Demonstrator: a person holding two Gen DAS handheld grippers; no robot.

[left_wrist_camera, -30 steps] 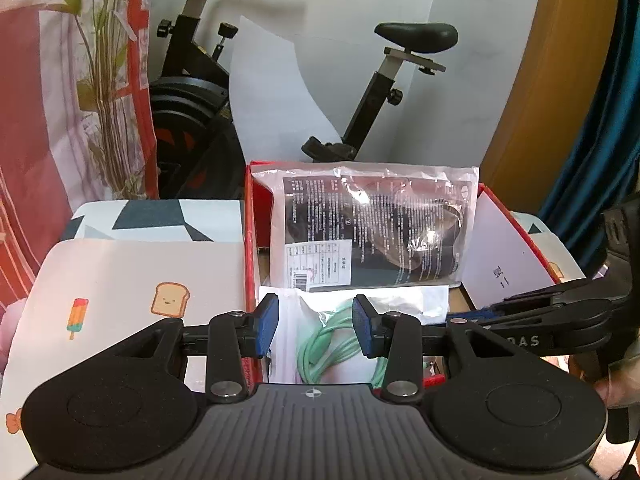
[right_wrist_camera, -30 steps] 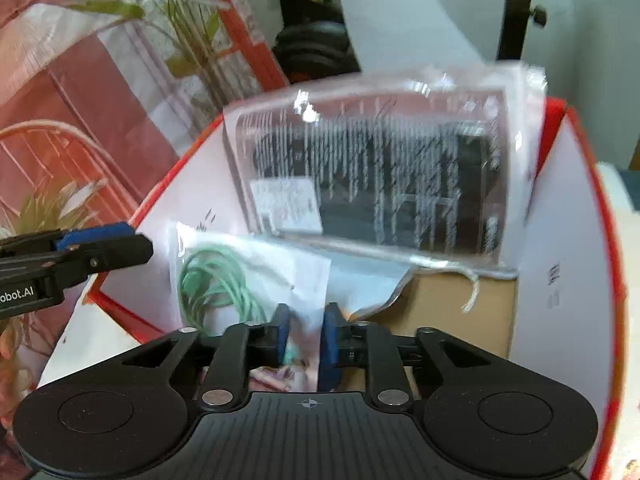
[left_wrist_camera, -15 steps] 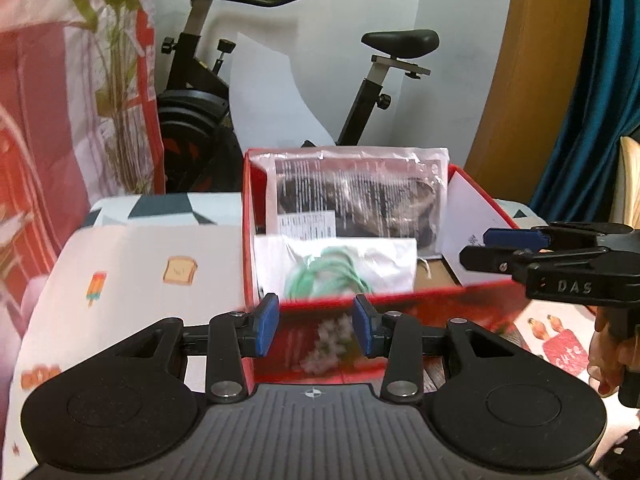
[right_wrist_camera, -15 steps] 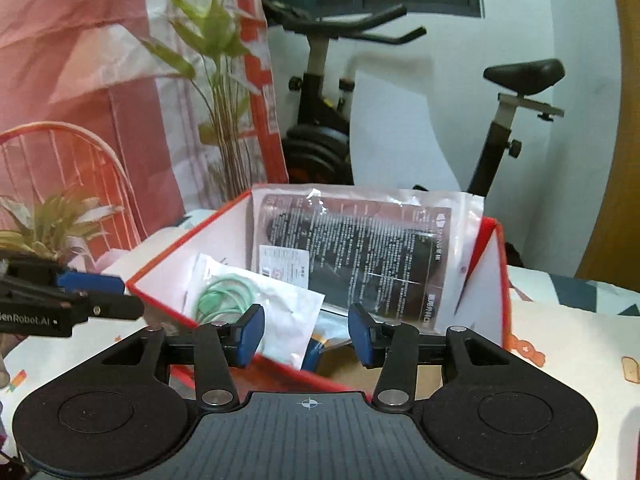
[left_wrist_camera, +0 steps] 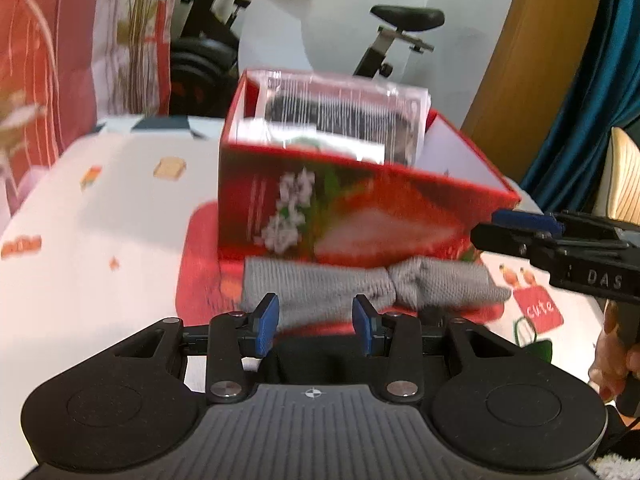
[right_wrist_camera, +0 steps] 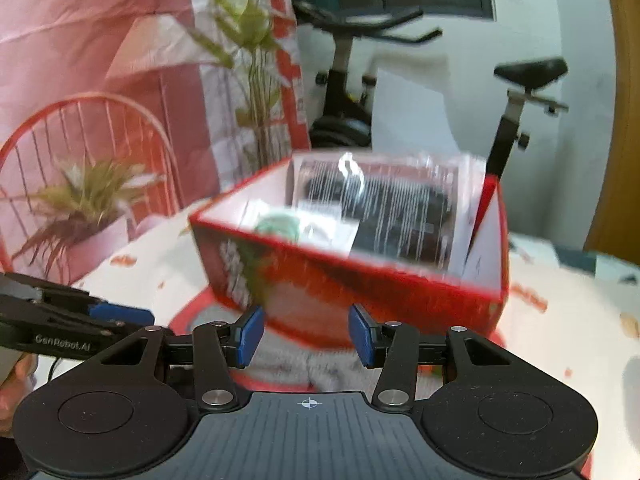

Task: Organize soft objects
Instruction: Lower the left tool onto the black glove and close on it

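A red box with a flower print stands on a round red mat. Inside it lean a clear packet with a dark item and a smaller packet of green cord. A grey knitted piece lies on the mat against the box's front wall. My left gripper is open just in front of it, its blue pads apart and touching nothing. My right gripper is also open, above the same grey knit, with nothing gripped. Each gripper shows at the edge of the other's view, the right gripper and the left gripper.
The white tablecloth carries small food prints. An exercise bike stands behind the table. A potted plant and a red wire chair are at the left. A blue curtain hangs at the right.
Both grippers have drawn back from over the box to its near side and lower. The right gripper's jaws, nearly shut at the green-cord packet a second ago, now stand open.
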